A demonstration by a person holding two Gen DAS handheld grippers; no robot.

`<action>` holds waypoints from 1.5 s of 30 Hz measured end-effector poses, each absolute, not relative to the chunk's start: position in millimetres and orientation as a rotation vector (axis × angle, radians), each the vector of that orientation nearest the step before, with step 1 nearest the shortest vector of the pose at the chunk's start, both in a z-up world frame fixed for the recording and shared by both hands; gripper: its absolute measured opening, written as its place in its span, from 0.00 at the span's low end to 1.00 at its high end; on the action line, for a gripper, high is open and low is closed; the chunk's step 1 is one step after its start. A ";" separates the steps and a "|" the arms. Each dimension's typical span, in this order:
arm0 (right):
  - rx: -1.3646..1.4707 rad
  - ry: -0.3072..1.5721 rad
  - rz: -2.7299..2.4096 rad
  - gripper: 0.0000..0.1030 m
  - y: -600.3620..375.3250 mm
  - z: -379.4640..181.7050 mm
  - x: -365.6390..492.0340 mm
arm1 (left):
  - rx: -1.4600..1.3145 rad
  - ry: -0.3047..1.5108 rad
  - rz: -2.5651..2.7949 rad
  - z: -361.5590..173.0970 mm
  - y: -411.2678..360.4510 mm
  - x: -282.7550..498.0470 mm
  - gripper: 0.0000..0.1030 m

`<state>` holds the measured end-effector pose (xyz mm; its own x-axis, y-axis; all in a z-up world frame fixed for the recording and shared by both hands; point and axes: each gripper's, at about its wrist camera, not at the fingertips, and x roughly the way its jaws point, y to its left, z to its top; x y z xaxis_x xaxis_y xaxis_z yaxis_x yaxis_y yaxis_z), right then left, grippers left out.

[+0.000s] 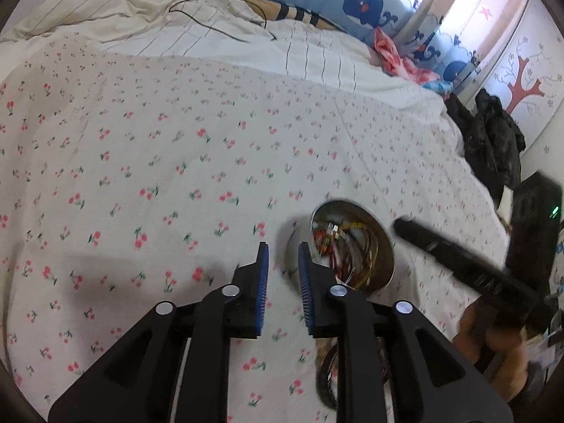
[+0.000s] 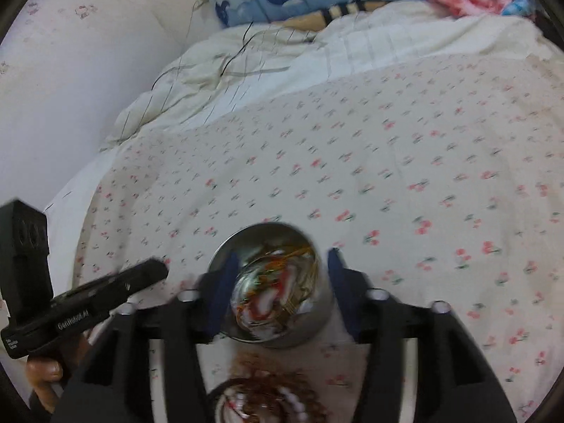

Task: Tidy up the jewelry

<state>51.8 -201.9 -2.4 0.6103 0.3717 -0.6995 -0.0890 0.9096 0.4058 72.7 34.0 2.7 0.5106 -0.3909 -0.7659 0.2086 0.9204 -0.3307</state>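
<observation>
A steel bowl [image 1: 352,205] sits on the cherry-print sheet and holds a tangle of red and gold jewelry [image 1: 347,246]. My left gripper [image 1: 283,246] hovers just left of the bowl, its jaws a narrow gap apart with nothing pinched. A thin silver ring [image 1: 289,261] lies on the sheet below that gap. In the right wrist view, my right gripper [image 2: 282,253] is open over the bowl [image 2: 268,227], one finger on each side, not pressing it. A pile of brown and white bead bracelets [image 2: 275,384] lies near me, partly hidden behind the grippers.
The sheet [image 1: 158,176] spreads out to the left and far side. A crumpled duvet with a black cable [image 1: 197,3] and a whale-print cushion [image 1: 363,3] lie at the back. Dark clothes [image 1: 493,141] hang off the bed's right edge. A wall [image 2: 70,88] borders the other side.
</observation>
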 end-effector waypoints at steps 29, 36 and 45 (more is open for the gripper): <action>-0.230 1.004 0.542 0.12 -167.7 -41.9 -55.5 | -0.057 1.115 -0.483 -35.7 -0.6 26.0 0.45; -0.016 0.959 0.571 0.12 -196.7 -22.0 -47.8 | -0.035 1.149 -0.523 -49.1 -20.2 25.6 0.49; 0.199 0.909 0.564 0.12 -229.1 -2.7 -42.7 | 0.026 1.059 -0.555 -38.8 -32.3 18.3 0.10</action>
<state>-42.7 -229.1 -2.7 0.4822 0.5408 -0.6892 -0.3773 0.8382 0.3938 18.3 -32.3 -38.8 0.3667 -0.4193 -0.8305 0.4439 0.8634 -0.2399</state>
